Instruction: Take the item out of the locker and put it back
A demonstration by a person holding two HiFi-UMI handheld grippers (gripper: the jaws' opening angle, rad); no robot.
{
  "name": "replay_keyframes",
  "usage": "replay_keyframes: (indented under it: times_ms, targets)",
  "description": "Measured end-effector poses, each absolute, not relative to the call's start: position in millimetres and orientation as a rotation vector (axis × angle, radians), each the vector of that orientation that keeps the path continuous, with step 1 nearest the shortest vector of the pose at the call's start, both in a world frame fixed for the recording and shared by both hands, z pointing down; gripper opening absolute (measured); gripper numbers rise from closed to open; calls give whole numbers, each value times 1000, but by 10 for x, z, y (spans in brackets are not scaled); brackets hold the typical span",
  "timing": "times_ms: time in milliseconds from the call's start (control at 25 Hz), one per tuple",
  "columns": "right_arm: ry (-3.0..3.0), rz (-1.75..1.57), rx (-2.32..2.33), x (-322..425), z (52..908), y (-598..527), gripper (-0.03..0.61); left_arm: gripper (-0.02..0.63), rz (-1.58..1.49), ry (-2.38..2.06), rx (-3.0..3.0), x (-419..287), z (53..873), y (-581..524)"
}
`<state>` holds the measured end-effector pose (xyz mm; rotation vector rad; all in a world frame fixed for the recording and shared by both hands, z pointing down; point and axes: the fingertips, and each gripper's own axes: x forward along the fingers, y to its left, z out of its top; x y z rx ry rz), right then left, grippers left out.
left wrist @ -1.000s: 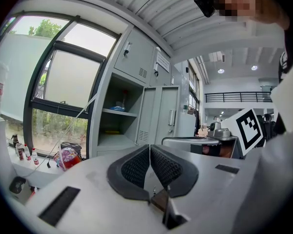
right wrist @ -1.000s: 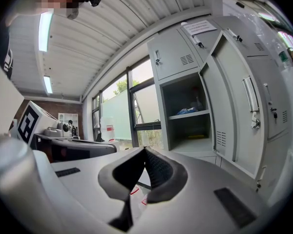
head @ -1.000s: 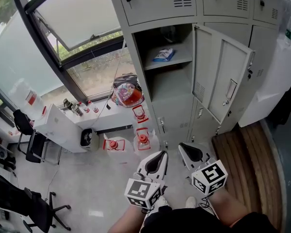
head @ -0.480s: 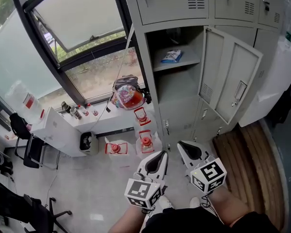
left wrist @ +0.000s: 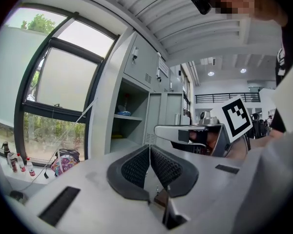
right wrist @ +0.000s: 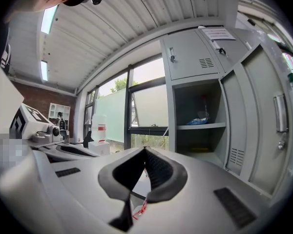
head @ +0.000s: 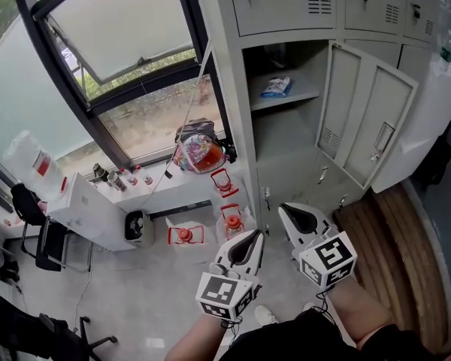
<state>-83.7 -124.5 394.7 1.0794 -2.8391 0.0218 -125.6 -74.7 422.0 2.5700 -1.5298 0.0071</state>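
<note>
The blue packet (head: 276, 87) sits on the upper shelf (head: 302, 94) of the open locker (head: 286, 138), so you're at the very start: nothing's taken out yet. Your left claw (head: 248, 245) and right claw (head: 297, 218) are both pinched closed and empty, well short of it. I reckon next you open one and reach in. What the packet actually is — too small to tell.

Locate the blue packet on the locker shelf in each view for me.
Head view: blue packet, upper right of centre, on the locker shelf.
Left gripper view: small, just left of centre.
Right gripper view: right of centre.
Shared landmark: the open locker door, on its right everywhere.
</note>
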Motion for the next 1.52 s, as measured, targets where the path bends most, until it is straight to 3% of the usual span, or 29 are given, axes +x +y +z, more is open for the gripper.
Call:
replay_keyframes:
  times_ms: [1200, 1280, 1520]
  targets:
    - [-2789, -251, 1202, -541, 3200, -2715, 54, 20, -15, -1452, 2695, -719, 3872, -1632]
    - [-2792, -245, 1193, -537, 3192, -2842, 121, 20, -7, -1451, 2700, -689, 3891, -1717]
    - [-2774, -267, 1189, -531, 3140, -3252, 138, 20, -2, -1451, 2688, -625, 3926, -1954]
